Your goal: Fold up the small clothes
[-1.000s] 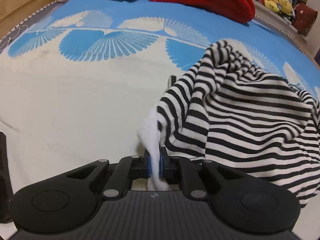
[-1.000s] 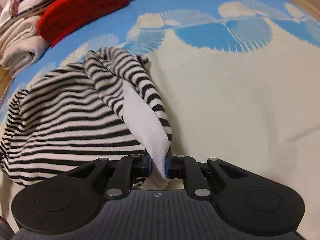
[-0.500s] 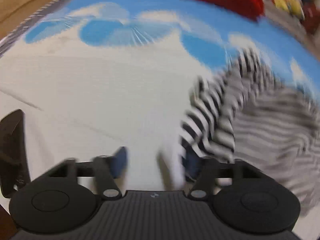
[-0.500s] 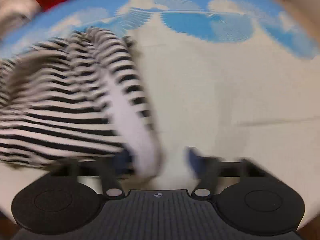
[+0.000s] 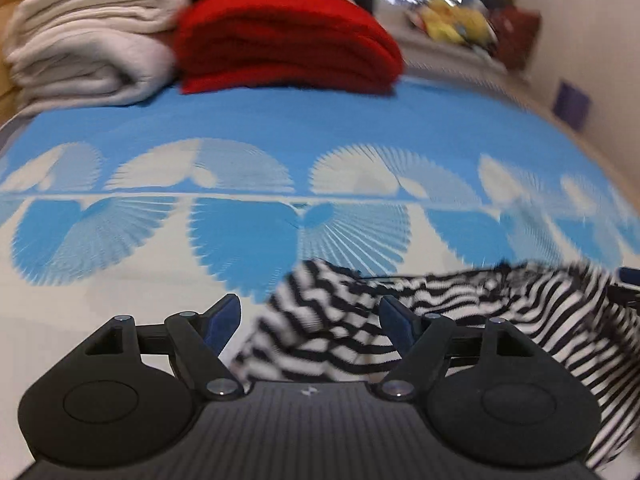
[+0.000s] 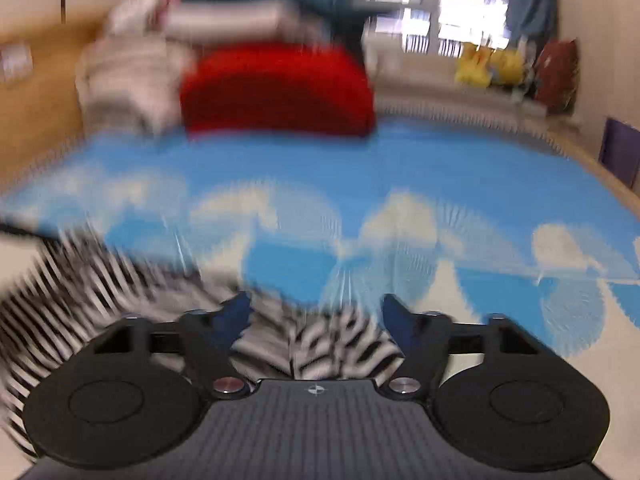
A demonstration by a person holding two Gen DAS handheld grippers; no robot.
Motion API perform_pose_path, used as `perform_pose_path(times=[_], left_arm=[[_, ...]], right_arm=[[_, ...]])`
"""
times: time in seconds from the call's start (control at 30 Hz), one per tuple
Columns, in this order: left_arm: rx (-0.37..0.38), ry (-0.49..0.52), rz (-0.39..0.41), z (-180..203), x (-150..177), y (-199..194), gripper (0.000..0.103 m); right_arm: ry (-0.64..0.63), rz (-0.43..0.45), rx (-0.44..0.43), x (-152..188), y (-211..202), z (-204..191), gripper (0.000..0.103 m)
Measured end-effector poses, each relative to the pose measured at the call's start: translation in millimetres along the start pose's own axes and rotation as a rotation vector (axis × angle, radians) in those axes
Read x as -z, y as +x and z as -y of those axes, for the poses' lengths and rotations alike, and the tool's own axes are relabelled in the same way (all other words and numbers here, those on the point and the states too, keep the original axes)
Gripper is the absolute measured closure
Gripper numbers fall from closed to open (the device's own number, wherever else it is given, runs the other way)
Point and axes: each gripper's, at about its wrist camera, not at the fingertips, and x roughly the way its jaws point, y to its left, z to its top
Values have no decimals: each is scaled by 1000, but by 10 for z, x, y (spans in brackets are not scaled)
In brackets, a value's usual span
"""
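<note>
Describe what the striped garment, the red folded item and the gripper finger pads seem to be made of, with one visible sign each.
Striped garment: likely soft knit, since it drapes and crumples. Red folded item: seemingly thick, fuzzy fleece or knit; matte, rounded folds. Finger pads on the open left gripper: apparently blue rubber or plastic, smooth; blur leaves it uncertain.

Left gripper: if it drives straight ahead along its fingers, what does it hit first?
Probably the black-and-white striped knit garment lying between the open jaws of the left gripper; beyond it, the blue-and-cream patterned bedspread. Blur makes depth uncertain.
</note>
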Motion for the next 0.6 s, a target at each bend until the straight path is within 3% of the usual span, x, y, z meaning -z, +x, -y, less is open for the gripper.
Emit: perform_pose_path(times=[0.07,0.13,0.17,0.2,0.27,0.33,0.37,0.43,0.47,0.5,0.53,0.6], left_arm=[[30,23,-37,51,14,206,22],[6,49,-58,83,53,360,30],[-33,62,-60,105,62,416,65],[-40,55,-79,108,42,464,87],[-35,-48,-42,-11,-61,429,89],[-62,-75,-22,-102,-155,414,89],[-66,-92,-42,-158,-161,479,89],[-39,-108,-95,-237,-119,639,84],[-29,-96,-105,-247,-68,709,74],[-36,-86,-103,-246,-26,739,58],[-53,-73,-96,-242,-5,748,49],[-97,-42,-86,-248,8,707,13]], right_arm=[[-43,-102,18,88,308,-59,59],[-98,-137,93,141,483,-111,82],[-97,-127,93,125,496,-95,87],[-65,-106,96,86,474,-53,91],[18,-16,106,-47,335,79,92],[132,89,96,-150,181,258,92],[194,101,82,-175,175,356,96],[282,47,86,-129,296,506,97],[323,-9,86,-64,402,579,97],[374,-75,90,34,531,642,97],[405,-110,98,100,610,679,97],[392,-115,102,132,644,623,96]])
